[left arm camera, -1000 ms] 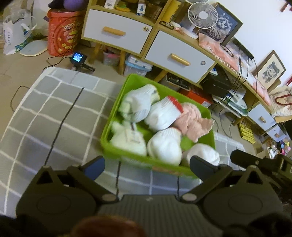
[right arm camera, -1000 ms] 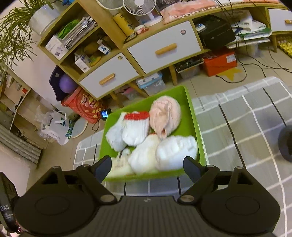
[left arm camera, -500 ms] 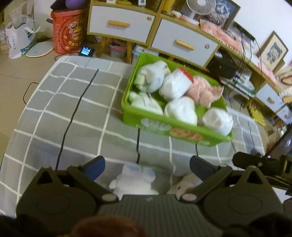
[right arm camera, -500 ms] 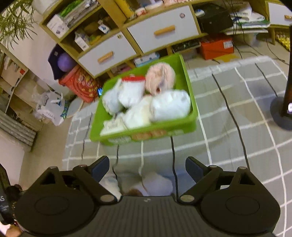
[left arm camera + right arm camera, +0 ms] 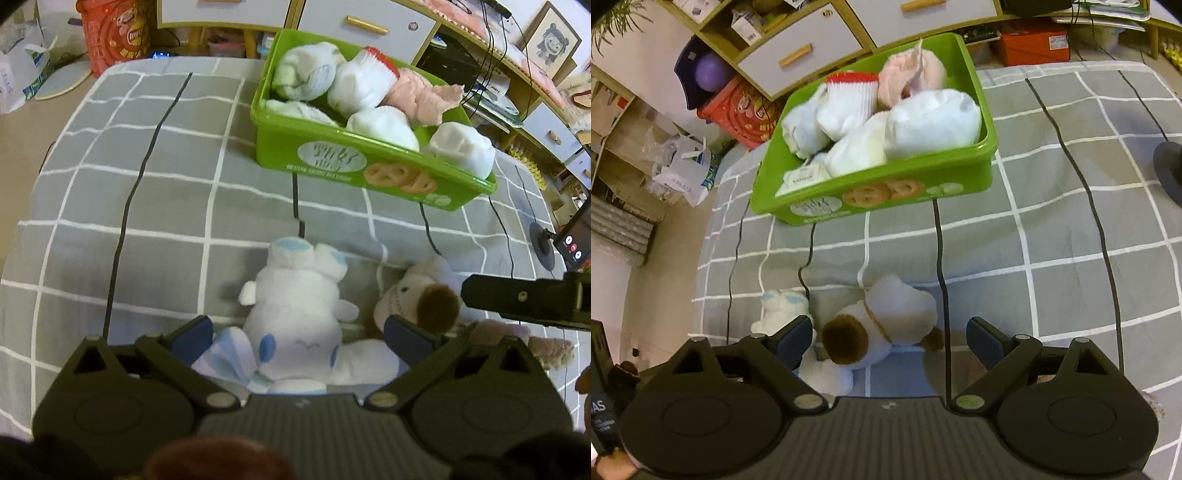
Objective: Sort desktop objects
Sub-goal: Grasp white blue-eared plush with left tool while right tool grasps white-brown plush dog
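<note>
A green bin (image 5: 332, 162) (image 5: 886, 181) holding several rolled white socks (image 5: 380, 125) (image 5: 931, 122) and a pink one stands on the grey checked cloth (image 5: 147, 184). Nearer to me lie two soft toys side by side. The white plush with blue ears (image 5: 295, 295) (image 5: 779, 306) lies between the wide-apart fingers of my left gripper (image 5: 297, 332), which is open. The white dog plush with a brown ear (image 5: 417, 295) (image 5: 894, 306) sits between the fingers of my right gripper (image 5: 890, 332), also open. Neither gripper's pads press on a toy.
A black bar of the other tool (image 5: 517, 299) crosses the left wrist view's right side, above a pinkish fuzzy toy (image 5: 546, 347). A phone on a stand (image 5: 574, 240) stands at the cloth's right edge. Drawers (image 5: 798, 55) and a red tub (image 5: 118, 37) stand beyond the bin.
Both grippers have come down and tipped toward the cloth. The bin has moved up in both views, and the two soft toys have come into view between the fingers.
</note>
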Available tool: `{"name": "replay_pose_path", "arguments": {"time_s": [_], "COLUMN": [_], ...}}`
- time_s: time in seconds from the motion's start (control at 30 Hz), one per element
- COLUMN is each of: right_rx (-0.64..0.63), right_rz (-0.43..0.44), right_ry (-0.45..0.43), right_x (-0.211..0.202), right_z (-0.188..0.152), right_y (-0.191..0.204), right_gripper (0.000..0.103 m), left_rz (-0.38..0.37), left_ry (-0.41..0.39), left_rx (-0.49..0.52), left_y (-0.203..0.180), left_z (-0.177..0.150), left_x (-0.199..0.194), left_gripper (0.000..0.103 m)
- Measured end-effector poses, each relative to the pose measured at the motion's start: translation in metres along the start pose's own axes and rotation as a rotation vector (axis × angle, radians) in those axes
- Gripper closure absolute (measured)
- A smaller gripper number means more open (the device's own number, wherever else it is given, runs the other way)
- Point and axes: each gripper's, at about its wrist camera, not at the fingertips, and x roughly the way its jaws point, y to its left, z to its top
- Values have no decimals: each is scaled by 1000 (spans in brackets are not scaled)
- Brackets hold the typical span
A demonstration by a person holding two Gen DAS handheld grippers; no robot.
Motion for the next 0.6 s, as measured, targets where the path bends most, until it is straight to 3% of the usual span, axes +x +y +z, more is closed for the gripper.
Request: {"name": "replay_pose_path", "arguments": {"time_s": [0.37, 0.6], "right_rx": [-18, -37], "right_rz": [-10, -18], "right_ry": [47, 72], "right_x": [22, 33], "right_z": [-2, -4], "right_y": [6, 10], "right_gripper": [12, 12], "left_rz": [-7, -6], "left_ry": [13, 21], "left_rx": [9, 31], "left_y": [4, 3], "left_z": [-2, -3], "left_x": [4, 6], "left_gripper": [1, 7]}}
